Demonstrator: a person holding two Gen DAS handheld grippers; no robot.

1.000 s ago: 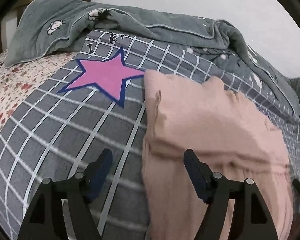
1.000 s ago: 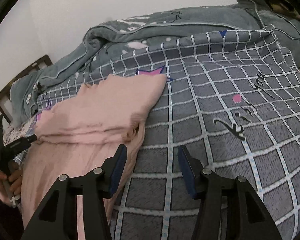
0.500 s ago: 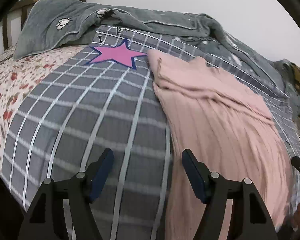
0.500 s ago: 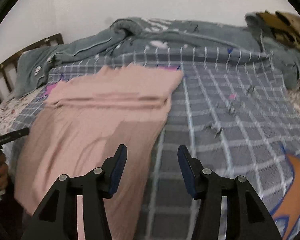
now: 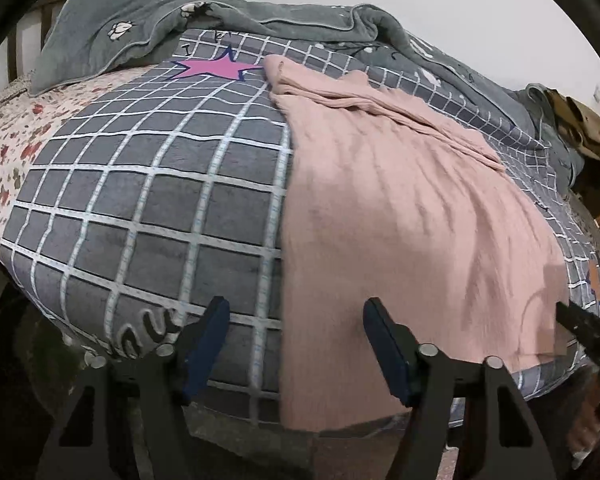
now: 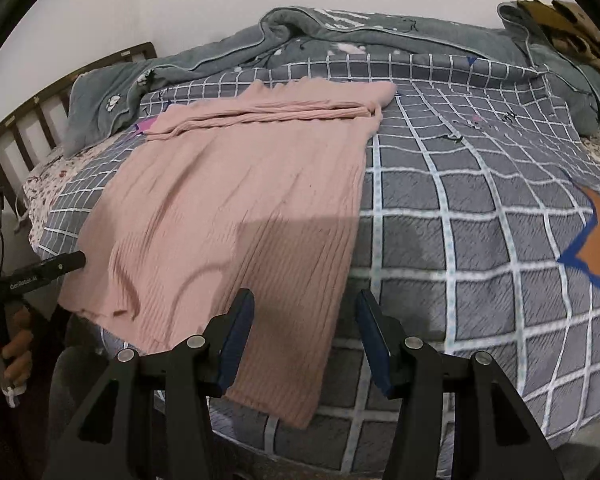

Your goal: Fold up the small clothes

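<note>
Hanging edge: pink garment (image 5: pixel 400 216) drapes over the bed's near side, its lower hem dropping out of sight
Garment place: flat on the grey checked blanket (image 5: pixel 148 208), top end folded toward 12 o'clock
Left gripper (image 5: pixel 296 344): spread wide, grasping nothing, above the garment's left edge
Right gripper (image 6: pixel 304 336): released, empty, over the garment's right corner
Around: crumpled grey quilt (image 6: pixel 340 36) at 12 o'clock; headboard (image 6: pixel 40 116) partly covered

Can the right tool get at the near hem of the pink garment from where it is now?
Probably yes. The right tool is open with the pink garment's hem hanging over the bed edge just ahead of its left finger; nothing lies between.
</note>
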